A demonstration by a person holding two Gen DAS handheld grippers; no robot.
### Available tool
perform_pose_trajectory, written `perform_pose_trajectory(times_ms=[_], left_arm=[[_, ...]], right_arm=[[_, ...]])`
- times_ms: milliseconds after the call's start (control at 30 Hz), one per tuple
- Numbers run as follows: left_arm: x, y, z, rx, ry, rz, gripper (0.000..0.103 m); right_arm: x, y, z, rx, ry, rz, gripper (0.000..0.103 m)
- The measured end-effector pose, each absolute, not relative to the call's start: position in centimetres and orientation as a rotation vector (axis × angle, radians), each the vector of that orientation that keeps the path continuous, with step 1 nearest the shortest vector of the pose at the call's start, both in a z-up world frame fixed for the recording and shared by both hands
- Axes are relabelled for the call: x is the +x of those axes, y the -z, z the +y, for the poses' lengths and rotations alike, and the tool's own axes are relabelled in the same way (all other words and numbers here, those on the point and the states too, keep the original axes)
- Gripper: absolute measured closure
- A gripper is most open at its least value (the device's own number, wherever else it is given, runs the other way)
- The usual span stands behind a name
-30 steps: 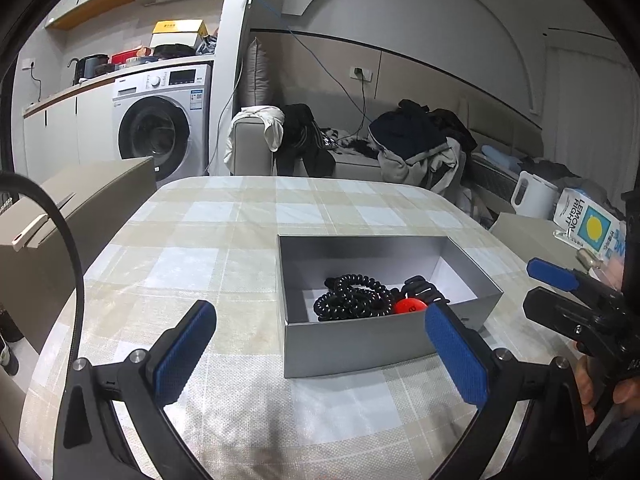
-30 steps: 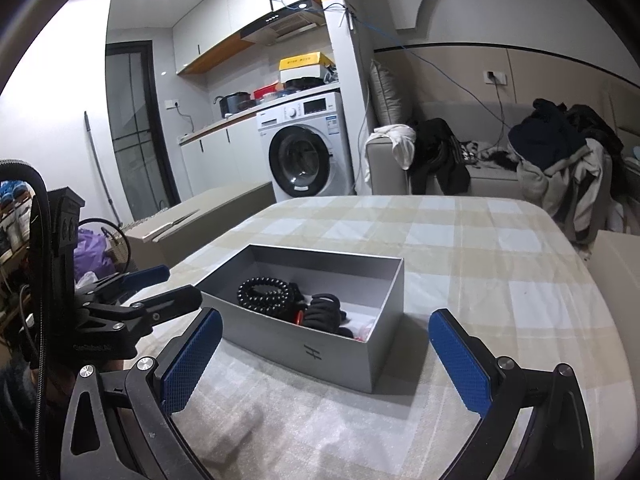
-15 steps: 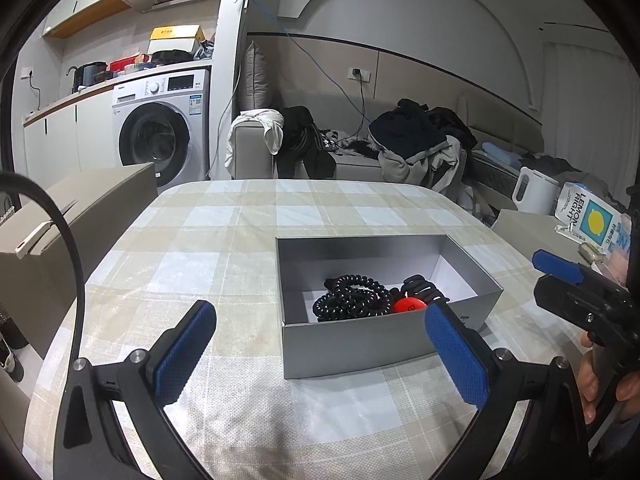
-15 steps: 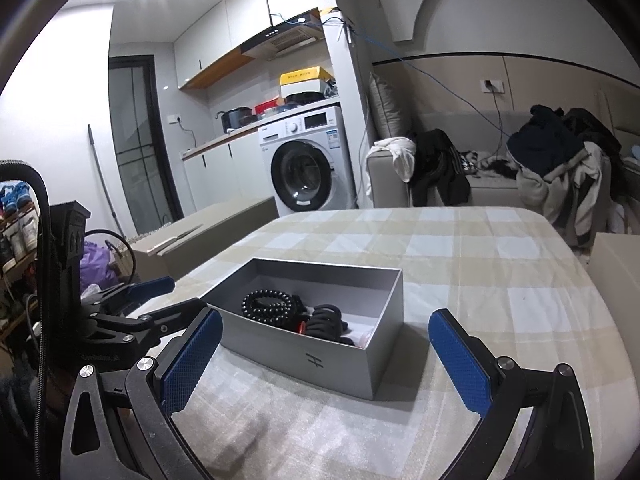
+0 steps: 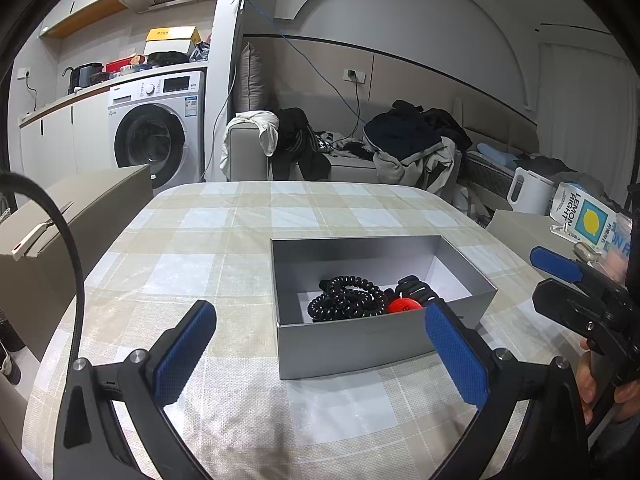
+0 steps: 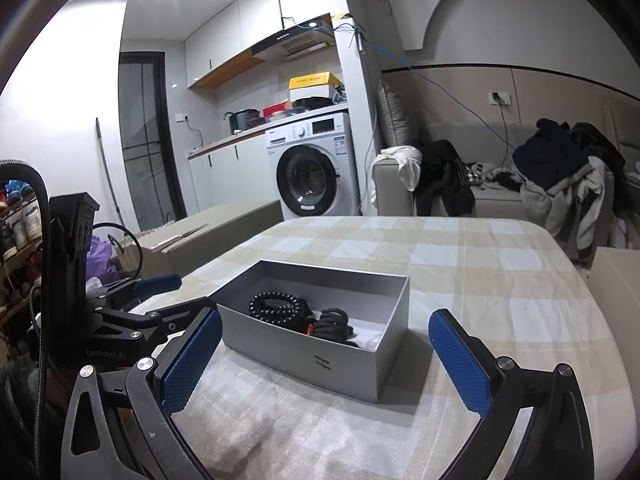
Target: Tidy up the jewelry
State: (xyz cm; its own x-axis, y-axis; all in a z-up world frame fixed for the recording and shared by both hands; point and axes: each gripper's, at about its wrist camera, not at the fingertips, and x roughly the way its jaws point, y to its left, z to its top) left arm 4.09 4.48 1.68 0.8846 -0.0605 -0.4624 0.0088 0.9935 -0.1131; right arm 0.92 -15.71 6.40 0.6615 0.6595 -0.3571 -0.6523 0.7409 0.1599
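Note:
A grey open box [image 5: 352,346] [image 6: 304,356] sits on the checked tablecloth. Inside lie a black coiled cord band [image 5: 344,300], a red round piece [image 5: 405,305] and other black bands [image 6: 334,322], plus a black bead bracelet [image 6: 276,306]. My left gripper [image 5: 320,350] is open, held back from the box's near wall with nothing between its blue pads. My right gripper [image 6: 326,360] is open too, facing the box's long side, empty. Each gripper also shows in the other's view, the right gripper [image 5: 560,276] and the left gripper [image 6: 156,296].
The table [image 5: 224,240] has a rounded far edge. Cardboard boxes [image 5: 60,216] stand to its left, a washing machine [image 5: 156,132] and a sofa with clothes [image 5: 408,148] behind. A white kettle [image 5: 528,192] and a lemon carton [image 5: 580,216] sit at the right.
Both grippers have drawn back and tilted up slightly, so the box sits lower in both views. Both stay open and empty.

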Motion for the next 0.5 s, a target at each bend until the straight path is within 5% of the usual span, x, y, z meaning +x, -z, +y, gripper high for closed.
perform_pose_trajectory(times_ms=[500], left_arm=[[4.07, -1.7, 4.27, -0.096, 0.038, 0.486, 0.001]], right_arm=[[1.15, -6.31, -15.82, 0.032, -0.74, 0.419, 0.0]])
